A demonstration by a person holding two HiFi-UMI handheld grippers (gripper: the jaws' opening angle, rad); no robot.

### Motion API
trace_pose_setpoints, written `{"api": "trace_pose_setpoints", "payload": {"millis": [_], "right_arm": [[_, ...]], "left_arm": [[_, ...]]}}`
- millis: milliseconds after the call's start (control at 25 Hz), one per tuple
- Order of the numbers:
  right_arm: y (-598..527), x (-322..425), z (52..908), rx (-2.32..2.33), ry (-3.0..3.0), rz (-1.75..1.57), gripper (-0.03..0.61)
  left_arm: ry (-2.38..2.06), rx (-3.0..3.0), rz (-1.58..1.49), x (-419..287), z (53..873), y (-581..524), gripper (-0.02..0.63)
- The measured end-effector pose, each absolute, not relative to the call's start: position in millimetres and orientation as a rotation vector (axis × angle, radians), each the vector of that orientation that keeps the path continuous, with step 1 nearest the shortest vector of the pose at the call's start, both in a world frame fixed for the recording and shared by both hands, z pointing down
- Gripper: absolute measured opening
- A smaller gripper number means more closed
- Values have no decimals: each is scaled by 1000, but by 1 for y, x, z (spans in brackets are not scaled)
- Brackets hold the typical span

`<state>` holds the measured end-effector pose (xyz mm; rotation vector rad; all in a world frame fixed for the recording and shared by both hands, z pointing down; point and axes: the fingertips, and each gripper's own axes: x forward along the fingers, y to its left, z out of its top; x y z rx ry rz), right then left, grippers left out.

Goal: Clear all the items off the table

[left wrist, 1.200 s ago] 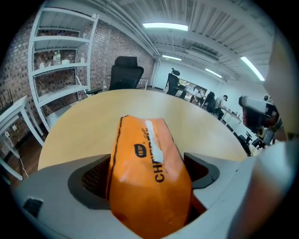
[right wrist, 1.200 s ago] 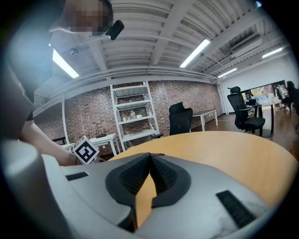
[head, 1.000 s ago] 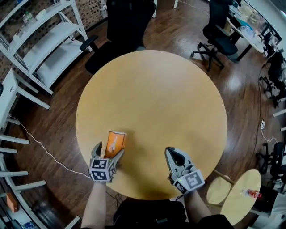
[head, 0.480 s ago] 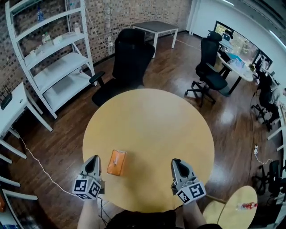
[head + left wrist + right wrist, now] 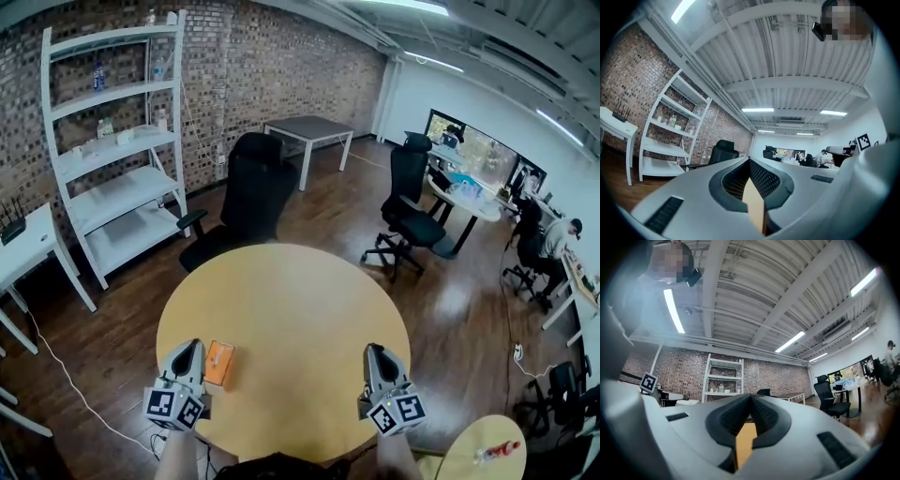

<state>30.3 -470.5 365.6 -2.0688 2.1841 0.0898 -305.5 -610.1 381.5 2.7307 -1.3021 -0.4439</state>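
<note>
A flat orange packet [image 5: 219,364] lies on the round wooden table [image 5: 291,309] near its front left edge. My left gripper [image 5: 189,349] hovers just left of the packet, raised and pointing almost level, its jaws shut with nothing between them. My right gripper [image 5: 375,351] is over the front right of the table, also shut and empty. In the left gripper view the left gripper [image 5: 750,161] shows its pads pressed together, with only the room beyond. The right gripper view shows the right gripper [image 5: 751,397] the same way, with a sliver of tabletop below.
A black office chair [image 5: 246,202] stands behind the table. White shelving [image 5: 112,159] lines the brick wall at the left. A small round side table [image 5: 487,452] with a red item sits at the bottom right. More chairs and desks stand at the right.
The left gripper stood open around the orange packet, then shut empty and lifted off it. Both grippers rose and tipped up toward level. The head view swung up onto the room.
</note>
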Motion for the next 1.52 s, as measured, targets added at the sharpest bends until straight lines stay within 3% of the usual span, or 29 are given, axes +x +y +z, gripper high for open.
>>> {"api": "trace_pose_setpoints", "payload": {"millis": [240,1000,1520], "right_arm": [[-441,42,366,-2072,2132,76,3],[-443,35,384,-2044,2180,40,5],[-360,95,402,-2459,1823,8,5]], "left_arm": [[-1237,2824,-484,-273,376,-569,0],[-1240,2815,-426,-265,389,-561,0],[-644,2936,-407,-134,394,-562,0]]}}
